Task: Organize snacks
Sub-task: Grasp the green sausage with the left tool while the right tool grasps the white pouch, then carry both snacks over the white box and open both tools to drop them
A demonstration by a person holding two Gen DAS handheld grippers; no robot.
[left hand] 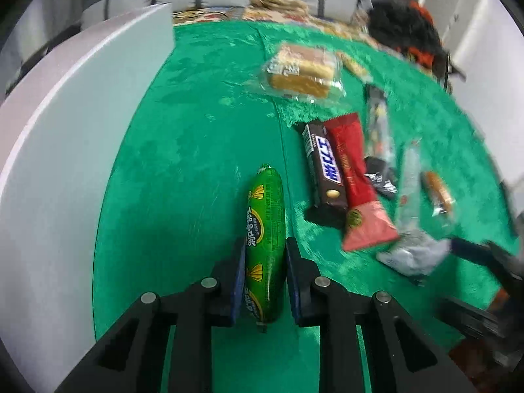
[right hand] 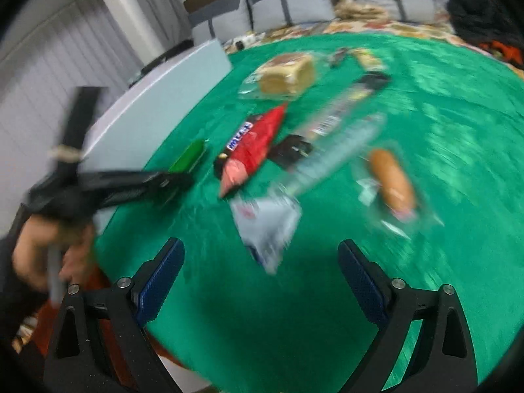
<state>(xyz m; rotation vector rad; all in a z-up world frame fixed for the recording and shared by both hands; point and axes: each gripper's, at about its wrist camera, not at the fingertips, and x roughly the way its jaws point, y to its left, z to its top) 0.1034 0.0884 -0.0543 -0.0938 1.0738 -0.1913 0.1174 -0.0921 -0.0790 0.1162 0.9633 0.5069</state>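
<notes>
pictured on a green tablecloth (left hand: 183, 163): left gripper (left hand: 266, 262) clamped on a green sausage stick (left hand: 264, 229), blue pads pressed against both sides of the wrapper, far end of the stick pointing away toward the middle of the table. just to the right, lying side by side and touching: a brown chocolate bar (left hand: 324, 163) and a red wrapped bar (left hand: 355, 177), the red one overlapping the chocolate bar's edge. beyond them, a clear-wrapped sponge cake (left hand: 299, 72) near the far side of the cloth. further right, blurred: a long dark wrapper (left hand: 376, 121), a small black packet (left hand: 381, 177), a clear-wrapped bread roll (left hand: 437, 193) and a silver pouch (left hand: 409, 252). to the left, a white bin wall (left hand: 65, 150) standing along the cloth's edge. seen from the right wrist, right gripper (right hand: 262, 278) wide apart and empty, hanging above bare cloth, the silver pouch (right hand: 268, 226) just ahead between the line of the fingers, not touched. at that view's left edge, a hand (right hand: 36, 249) holding the left gripper's handle, blurred by motion. sofa cushions (right hand: 294, 6) in the background.
</notes>
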